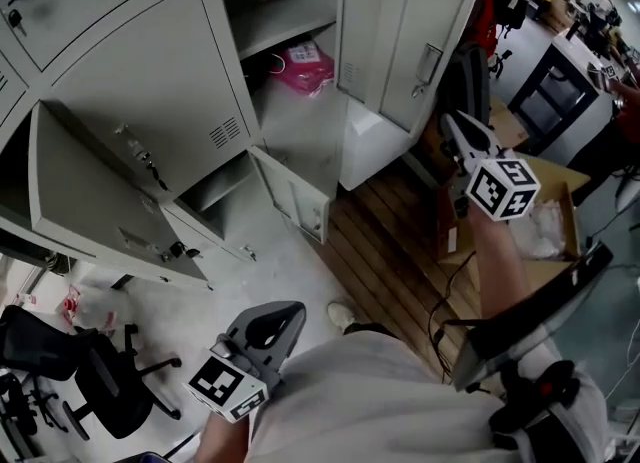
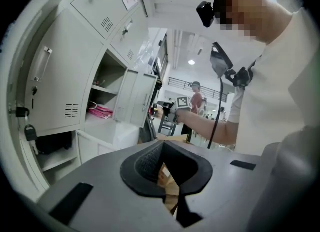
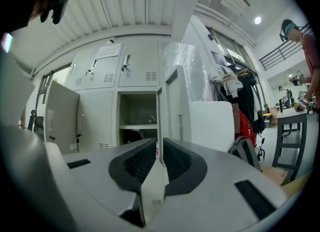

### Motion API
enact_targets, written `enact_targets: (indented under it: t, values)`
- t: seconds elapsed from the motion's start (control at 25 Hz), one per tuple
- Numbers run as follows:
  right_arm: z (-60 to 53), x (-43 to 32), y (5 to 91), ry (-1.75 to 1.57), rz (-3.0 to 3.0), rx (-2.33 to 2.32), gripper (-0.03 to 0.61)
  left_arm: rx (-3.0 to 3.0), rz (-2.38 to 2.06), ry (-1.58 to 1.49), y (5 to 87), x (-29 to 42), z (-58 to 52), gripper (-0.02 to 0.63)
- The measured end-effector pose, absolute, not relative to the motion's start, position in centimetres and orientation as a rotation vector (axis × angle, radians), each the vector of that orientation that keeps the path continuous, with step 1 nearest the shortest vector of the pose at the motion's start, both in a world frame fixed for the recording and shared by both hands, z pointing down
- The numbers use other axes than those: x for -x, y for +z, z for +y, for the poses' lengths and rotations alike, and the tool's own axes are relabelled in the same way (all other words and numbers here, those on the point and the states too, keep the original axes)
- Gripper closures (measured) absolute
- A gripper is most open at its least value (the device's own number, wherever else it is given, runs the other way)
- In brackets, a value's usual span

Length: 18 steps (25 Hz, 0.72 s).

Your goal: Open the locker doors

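The grey locker bank (image 1: 150, 91) fills the left of the head view. Its upper right door (image 1: 400, 31) stands swung wide, baring a compartment with a pink bag (image 1: 305, 66). My right gripper (image 1: 450, 129) reaches to that door's free lower edge. In the right gripper view the thin door edge (image 3: 158, 121) runs between the pads and my right gripper (image 3: 159, 162) is shut on it. A lower left door (image 1: 90, 191) and a small bottom door (image 1: 295, 196) also hang open. My left gripper (image 1: 268, 329) stays low by the person's body, shut and empty (image 2: 167, 178).
A black office chair (image 1: 100, 376) stands at the lower left. Wooden slats (image 1: 385, 241) lie before the lockers, with an open cardboard box (image 1: 545, 221) to the right. A black table (image 1: 555, 86) and a red backpack (image 3: 243, 126) sit past the open door.
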State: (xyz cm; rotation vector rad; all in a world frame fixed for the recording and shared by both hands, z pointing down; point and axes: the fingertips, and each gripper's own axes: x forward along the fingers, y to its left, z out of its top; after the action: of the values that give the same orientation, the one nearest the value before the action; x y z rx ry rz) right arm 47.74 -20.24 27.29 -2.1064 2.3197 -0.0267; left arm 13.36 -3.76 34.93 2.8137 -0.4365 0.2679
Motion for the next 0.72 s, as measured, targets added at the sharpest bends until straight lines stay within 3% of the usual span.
enact_targets:
  t: [0.72]
  values:
    - [-3.3, -15.3, 34.8, -0.203, 2.884, 1.59, 0.557, -2.842, -0.603, 0.218, 34.3, 1.7, 9.3, 0.603]
